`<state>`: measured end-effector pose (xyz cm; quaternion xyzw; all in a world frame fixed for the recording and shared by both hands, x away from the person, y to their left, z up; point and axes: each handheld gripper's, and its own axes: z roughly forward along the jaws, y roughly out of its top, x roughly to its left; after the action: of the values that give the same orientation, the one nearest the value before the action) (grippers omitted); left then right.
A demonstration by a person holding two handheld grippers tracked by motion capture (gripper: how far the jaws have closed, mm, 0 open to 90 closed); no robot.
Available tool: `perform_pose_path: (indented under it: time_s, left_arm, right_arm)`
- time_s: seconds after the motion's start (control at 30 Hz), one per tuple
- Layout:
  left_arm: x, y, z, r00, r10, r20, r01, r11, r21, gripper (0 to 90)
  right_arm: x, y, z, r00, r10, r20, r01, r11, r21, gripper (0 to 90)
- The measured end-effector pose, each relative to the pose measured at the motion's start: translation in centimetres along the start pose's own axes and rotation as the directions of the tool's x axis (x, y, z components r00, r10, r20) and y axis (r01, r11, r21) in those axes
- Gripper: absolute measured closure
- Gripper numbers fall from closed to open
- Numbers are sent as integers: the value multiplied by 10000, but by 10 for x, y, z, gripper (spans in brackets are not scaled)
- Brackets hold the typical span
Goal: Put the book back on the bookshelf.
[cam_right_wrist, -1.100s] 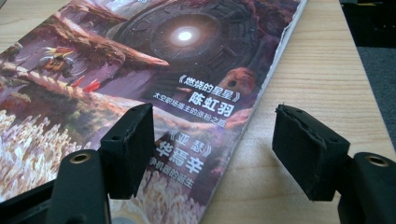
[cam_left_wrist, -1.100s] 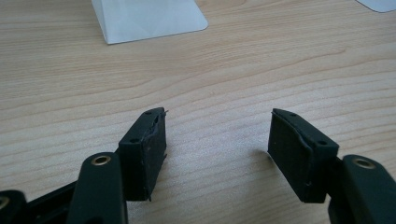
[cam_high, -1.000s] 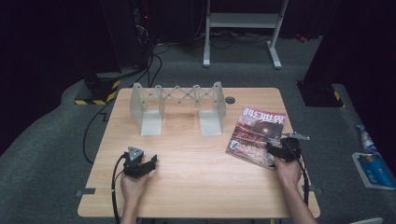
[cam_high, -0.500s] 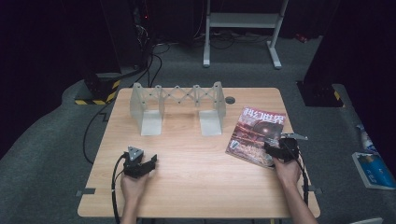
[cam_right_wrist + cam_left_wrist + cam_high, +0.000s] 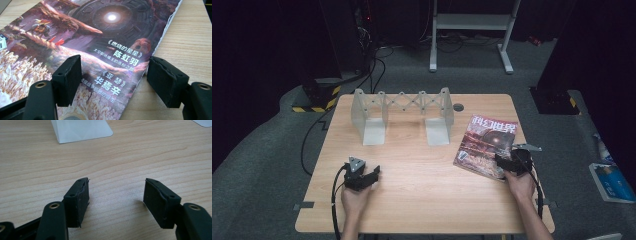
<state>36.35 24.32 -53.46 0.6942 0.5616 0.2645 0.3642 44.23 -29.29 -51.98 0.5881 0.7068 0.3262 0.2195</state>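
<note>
A magazine (image 5: 486, 145) with a dark red illustrated cover lies flat on the wooden table (image 5: 422, 185) at the right. My right gripper (image 5: 504, 162) rests low at the magazine's near right corner, jaws open; in the right gripper view (image 5: 113, 75) one pad hangs over the cover (image 5: 75, 37) and the other over bare wood beside its edge. My left gripper (image 5: 369, 175) sits on the table at the near left, jaws open over bare wood (image 5: 116, 195) with nothing between them.
A white expanding rack (image 5: 402, 112) with two upright end plates stands at the back of the table; one foot plate (image 5: 81, 130) lies ahead of the left gripper. A small dark disc (image 5: 458, 107) sits near the back edge. Cables trail off the table's near side.
The right gripper has shifted slightly at the magazine's near right corner. The left gripper has stayed where it was.
</note>
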Motion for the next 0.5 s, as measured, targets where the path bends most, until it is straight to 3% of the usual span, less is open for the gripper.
perform_pose_path:
  time_s: [0.5]
  left_arm:
    - [0,0,0,10000,44,-12,-44,10000,14,372]
  right_arm:
    - [9,-11,-9,9986,-520,-93,518,9985,-186,288]
